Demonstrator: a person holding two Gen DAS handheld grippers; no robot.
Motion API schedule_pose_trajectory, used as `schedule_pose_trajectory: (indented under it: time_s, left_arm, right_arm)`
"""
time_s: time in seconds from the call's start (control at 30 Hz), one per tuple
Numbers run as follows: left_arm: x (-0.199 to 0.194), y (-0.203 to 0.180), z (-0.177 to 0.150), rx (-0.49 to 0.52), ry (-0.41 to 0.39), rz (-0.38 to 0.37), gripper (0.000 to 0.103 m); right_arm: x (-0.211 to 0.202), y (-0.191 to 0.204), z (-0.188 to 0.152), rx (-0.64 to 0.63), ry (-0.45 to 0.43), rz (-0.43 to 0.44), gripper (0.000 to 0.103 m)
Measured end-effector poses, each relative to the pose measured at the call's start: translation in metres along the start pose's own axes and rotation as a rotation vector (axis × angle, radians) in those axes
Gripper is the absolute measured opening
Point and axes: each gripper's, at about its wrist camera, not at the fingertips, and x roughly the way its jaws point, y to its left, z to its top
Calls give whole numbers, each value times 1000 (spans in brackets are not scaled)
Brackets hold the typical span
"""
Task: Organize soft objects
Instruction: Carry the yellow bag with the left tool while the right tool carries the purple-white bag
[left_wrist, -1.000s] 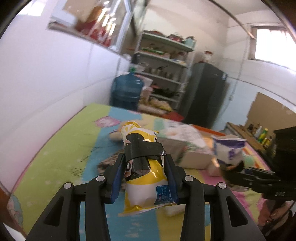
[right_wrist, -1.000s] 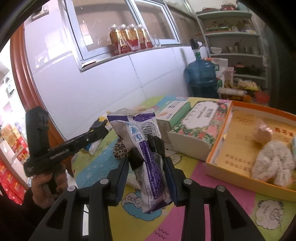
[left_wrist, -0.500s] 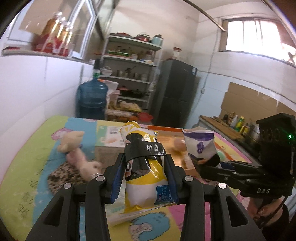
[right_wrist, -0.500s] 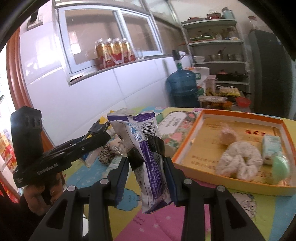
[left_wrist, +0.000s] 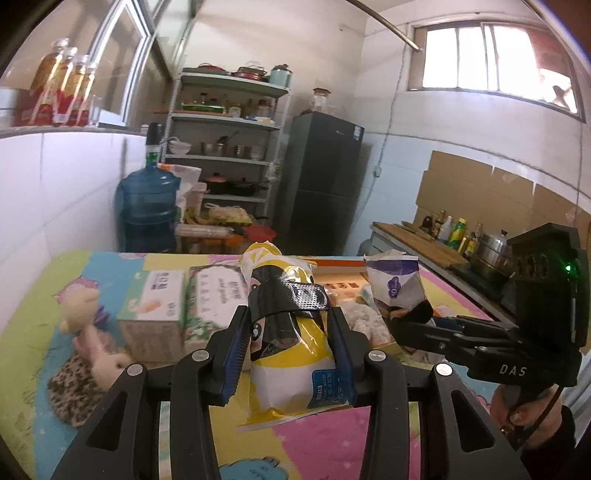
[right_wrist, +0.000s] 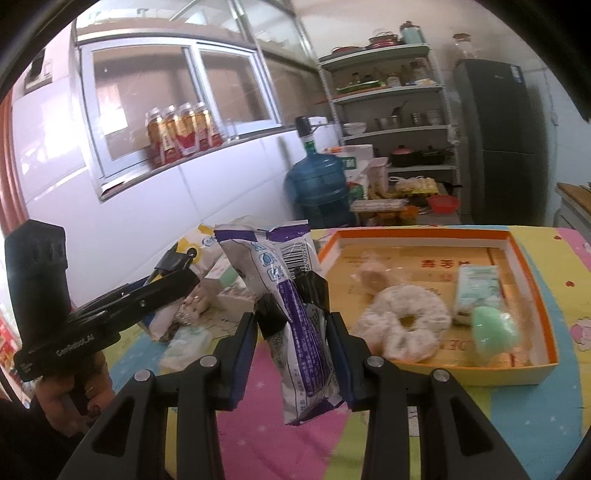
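Left gripper (left_wrist: 287, 334): clamped at mid width on a yellow-and-white snack packet (left_wrist: 291, 354), held clear above the cartoon-print mat (left_wrist: 332, 446).
Right gripper (right_wrist: 291, 332): closed tight on a purple-and-white packet (right_wrist: 295, 325), held upright above the mat, just left of the orange tray (right_wrist: 532, 373).
Tray contents: white fluffy scrunchie (right_wrist: 406, 325), green sponge (right_wrist: 495, 330), small pale carton (right_wrist: 476, 288).
Left side of mat: two tissue boxes (left_wrist: 177, 310), plush toy (left_wrist: 92, 332) beside them.
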Motion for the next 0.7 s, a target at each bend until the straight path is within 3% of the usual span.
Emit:
schedule_pose_trajectory:
  time_s: [0.7]
  left_arm:
    - [75,-36,9,36,73,-27,44]
  right_arm:
    - [5,-56,21,32,-40,-11,39]
